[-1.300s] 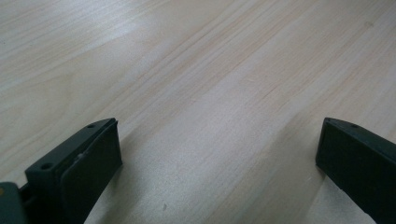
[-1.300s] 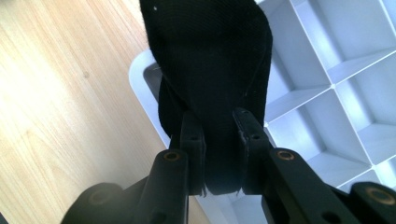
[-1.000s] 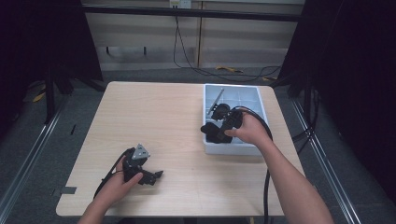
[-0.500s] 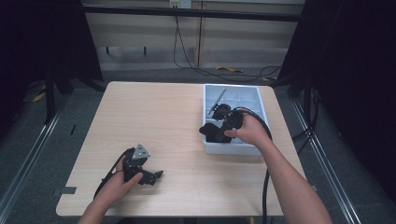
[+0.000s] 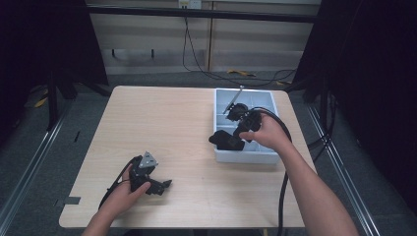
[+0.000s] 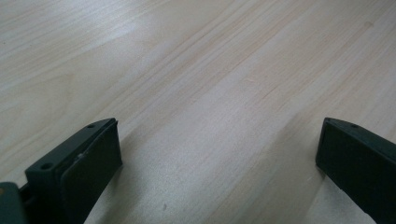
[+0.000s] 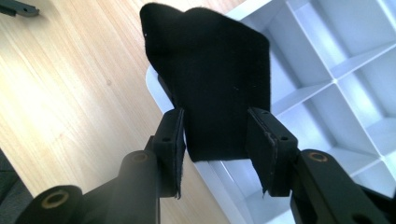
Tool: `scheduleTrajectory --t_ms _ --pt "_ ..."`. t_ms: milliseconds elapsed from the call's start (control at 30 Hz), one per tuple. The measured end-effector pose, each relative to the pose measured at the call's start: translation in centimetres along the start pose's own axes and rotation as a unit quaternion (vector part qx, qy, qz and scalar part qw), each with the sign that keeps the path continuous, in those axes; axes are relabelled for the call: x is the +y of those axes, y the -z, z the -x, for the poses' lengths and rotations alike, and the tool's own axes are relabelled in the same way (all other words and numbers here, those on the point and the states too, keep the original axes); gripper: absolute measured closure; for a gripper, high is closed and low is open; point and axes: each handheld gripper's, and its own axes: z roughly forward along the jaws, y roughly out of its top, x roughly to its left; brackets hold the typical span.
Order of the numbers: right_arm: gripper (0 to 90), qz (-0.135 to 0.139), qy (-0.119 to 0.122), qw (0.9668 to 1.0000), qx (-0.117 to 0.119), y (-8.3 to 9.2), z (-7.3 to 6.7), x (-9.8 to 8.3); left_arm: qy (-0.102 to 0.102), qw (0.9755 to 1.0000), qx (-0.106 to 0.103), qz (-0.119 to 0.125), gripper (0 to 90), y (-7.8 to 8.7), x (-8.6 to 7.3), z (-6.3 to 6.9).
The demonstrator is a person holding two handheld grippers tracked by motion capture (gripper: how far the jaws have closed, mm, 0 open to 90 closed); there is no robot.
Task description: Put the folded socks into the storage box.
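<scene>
The right tongs (image 7: 215,140) stand over the near-left corner of the grey tray (image 5: 246,156), at the right of the high view. Their jaws have just been opening, and a black cloth (image 7: 210,79) stands between them, draped over the tray's rim. The left pad lies against the cloth, while a narrow gap shows at the right pad, so the grip looks loosened. The left tongs (image 5: 160,186), in the lower left of the high view, rest low on the worktop (image 5: 162,128) with jaws wide apart and only bare wood between them.

The worktop is pale wood with rounded corners, standing on a grey floor. Dark curtains hang at both sides, and a light panelled wall with loose cables runs along the top of the frame.

Counted: two tongs, one tray divided into compartments, one cloth and one thin grey stick (image 5: 233,100) leaning in the tray's far part.
</scene>
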Motion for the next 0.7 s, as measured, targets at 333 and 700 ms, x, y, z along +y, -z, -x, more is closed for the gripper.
scheduleTrajectory --t_ms 333,700 --pt "68.1 0.004 -0.021 0.9998 -0.001 1.9 0.4 0.0 0.000 1.0000 0.000 0.000 0.0 0.0 0.0 0.0" --pt "90.0 -0.005 -0.052 0.9986 0.002 1.2 1.0 0.8 -0.003 1.0000 -0.001 0.001 0.0 0.0 0.0 0.0"
